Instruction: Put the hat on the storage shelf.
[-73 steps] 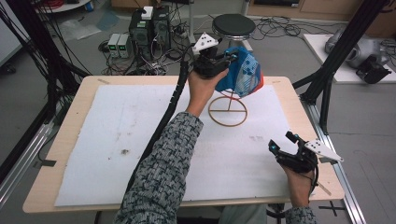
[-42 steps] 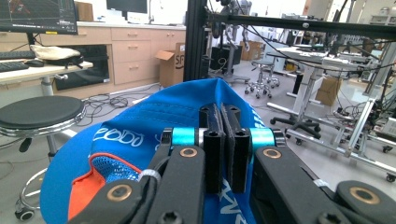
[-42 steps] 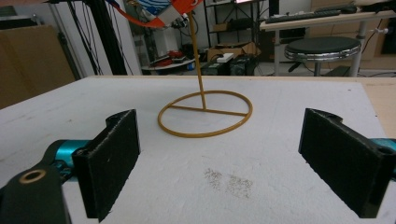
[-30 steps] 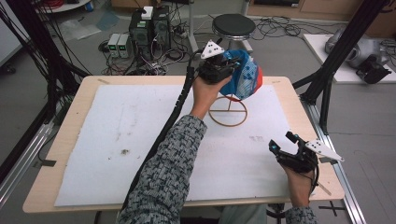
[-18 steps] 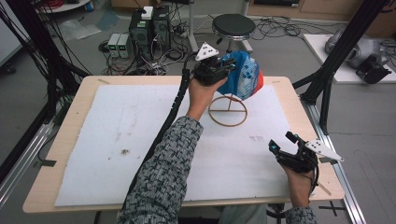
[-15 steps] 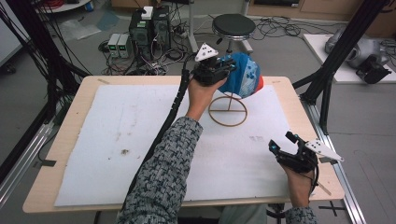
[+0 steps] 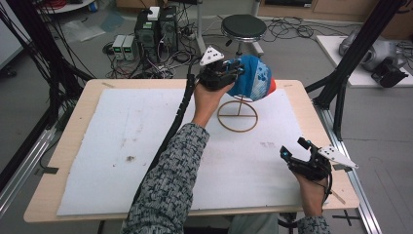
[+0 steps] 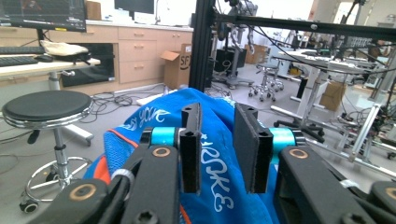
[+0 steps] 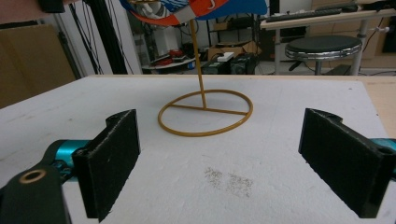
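Bare white mat at the left of the desk, nothing on it there. Further right, left gripper raised at the far edge, up against the blue cap perched atop the gold stand. Jaws nearly together but a gap visible between the pads in the left gripper view, blue fabric lying behind and between them; contact with the cloth likely, a firm pinch not evident. Cap off the desk, riding on the thin upright rod, stand's ring base flat on the mat.

Far right, right gripper low at the near edge, jaws wide apart, holding nothing, well away from the stand and aimed toward it.

Likely trouble: light wire stand, top-heavy with the cap; a sideways tug from the left gripper could tip or drag it, with nothing bracing the base. Thin, slack fabric could slide out of a shallow pinch. Cap snagging on the rod tip on lifting also possible.
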Motion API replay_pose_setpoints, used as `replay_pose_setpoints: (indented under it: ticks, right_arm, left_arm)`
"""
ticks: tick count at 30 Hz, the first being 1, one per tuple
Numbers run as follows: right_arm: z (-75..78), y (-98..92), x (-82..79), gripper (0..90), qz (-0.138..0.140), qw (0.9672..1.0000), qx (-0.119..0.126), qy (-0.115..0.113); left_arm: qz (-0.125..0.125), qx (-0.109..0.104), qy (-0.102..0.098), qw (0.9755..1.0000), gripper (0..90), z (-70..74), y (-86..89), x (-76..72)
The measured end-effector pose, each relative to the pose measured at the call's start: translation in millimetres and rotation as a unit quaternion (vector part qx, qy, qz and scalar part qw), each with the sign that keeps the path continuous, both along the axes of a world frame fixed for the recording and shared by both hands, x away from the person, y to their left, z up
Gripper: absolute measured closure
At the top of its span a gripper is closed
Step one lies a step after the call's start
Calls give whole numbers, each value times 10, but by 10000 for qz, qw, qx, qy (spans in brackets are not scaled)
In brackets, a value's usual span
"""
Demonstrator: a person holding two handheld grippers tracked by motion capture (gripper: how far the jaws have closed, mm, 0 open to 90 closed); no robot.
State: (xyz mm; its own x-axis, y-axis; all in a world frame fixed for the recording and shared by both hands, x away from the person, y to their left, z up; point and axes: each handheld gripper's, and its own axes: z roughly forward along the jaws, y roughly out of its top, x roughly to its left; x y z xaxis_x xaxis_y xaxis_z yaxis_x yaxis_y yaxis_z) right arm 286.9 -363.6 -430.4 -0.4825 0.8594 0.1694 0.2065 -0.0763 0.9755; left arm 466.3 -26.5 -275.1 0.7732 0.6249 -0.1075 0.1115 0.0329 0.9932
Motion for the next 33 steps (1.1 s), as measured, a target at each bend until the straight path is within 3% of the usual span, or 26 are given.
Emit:
replay_pose_setpoints:
  ticks: [14, 25, 33]
  right_arm:
    - [1, 8, -2, 116, 6, 10000, -5, -5]
    - [4, 24, 1, 116, 10, 10000, -23, 10]
    - [2, 21, 19, 116, -7, 10000, -30, 5]
  left_arm:
    - [161, -20, -62, 9998, 629, 33, 226, -46]
    - [399, 70, -202, 9990, 603, 114, 641, -184]
    - [582, 261, -269, 9976, 521, 159, 981, -367]
